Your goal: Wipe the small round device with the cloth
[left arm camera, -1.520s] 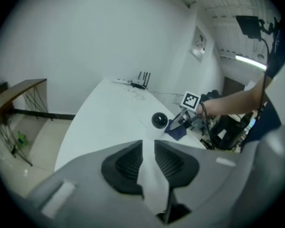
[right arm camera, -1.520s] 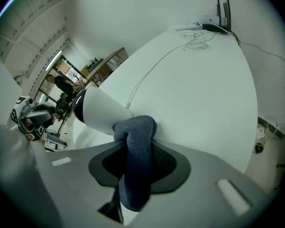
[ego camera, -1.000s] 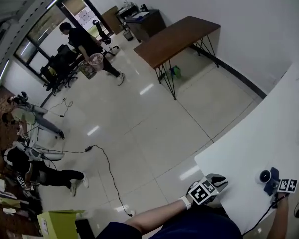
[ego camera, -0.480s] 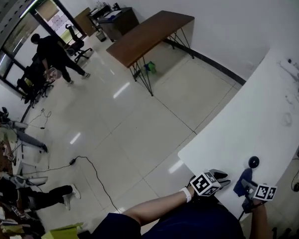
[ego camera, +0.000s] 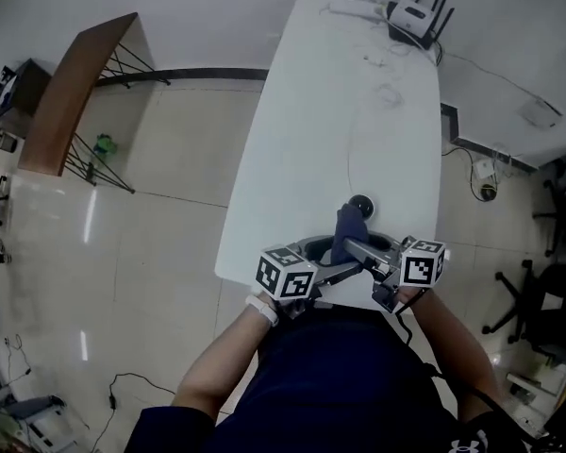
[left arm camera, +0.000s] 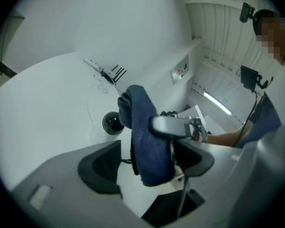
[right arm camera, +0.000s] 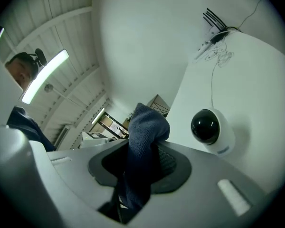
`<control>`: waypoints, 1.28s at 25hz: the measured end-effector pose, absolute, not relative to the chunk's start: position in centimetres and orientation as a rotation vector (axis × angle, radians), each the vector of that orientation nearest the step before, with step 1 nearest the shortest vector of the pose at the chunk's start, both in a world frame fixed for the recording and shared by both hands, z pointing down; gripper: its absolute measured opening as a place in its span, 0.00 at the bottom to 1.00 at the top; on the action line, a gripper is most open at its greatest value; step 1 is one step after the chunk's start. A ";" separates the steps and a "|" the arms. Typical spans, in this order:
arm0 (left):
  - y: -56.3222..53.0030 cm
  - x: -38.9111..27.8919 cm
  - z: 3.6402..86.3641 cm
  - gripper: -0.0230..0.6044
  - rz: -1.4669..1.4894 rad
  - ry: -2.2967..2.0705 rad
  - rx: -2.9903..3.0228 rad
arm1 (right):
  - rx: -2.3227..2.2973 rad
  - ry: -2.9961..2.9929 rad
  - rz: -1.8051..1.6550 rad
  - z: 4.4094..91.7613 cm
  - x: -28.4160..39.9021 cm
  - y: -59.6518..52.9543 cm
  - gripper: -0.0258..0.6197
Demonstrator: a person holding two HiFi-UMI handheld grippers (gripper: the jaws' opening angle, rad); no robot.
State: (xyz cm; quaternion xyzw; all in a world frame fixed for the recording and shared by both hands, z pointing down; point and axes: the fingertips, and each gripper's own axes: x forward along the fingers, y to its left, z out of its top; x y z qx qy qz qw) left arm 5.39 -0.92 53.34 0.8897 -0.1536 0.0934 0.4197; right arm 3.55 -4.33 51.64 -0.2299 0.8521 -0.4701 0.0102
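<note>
Right claw (right arm camera: 141, 161) clamps cloth (right arm camera: 143, 127); left claw (left arm camera: 147, 167) jaws just opened wide, cloth hanging loose between them. Round device (ego camera: 361, 203) sits just beyond cloth on tabletop (ego camera: 330, 92).

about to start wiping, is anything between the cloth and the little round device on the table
Nothing visible is in the way. The cloth, clamped in the right gripper, is held up close to the small round device, with only bare white table between them.
</note>
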 end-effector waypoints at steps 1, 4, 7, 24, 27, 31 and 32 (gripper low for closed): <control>-0.9 5.5 53.5 0.60 0.258 -0.350 2.247 | -0.700 2.635 -1.468 51.3 3.5 -4.2 0.23; 0.0 5.9 53.2 0.44 0.327 -0.238 2.329 | -0.678 2.592 -1.485 50.9 3.1 -3.8 0.24; 0.7 6.3 53.2 0.19 0.362 -0.211 2.357 | -0.729 2.597 -1.465 51.1 3.4 -3.8 0.30; -13.1 4.6 61.2 0.15 2.098 0.180 2.831 | -1.314 2.195 -1.383 52.5 14.0 -2.4 0.25; -14.7 5.8 60.6 0.15 2.412 0.394 2.918 | -1.322 2.169 -1.382 52.5 14.3 -1.8 0.25; -15.1 5.7 63.0 0.15 2.509 0.482 2.897 | -1.338 2.144 -1.404 53.2 14.8 -1.0 0.24; -15.0 5.1 64.1 0.15 2.476 0.467 2.848 | -1.340 2.141 -1.408 53.4 14.9 -0.8 0.24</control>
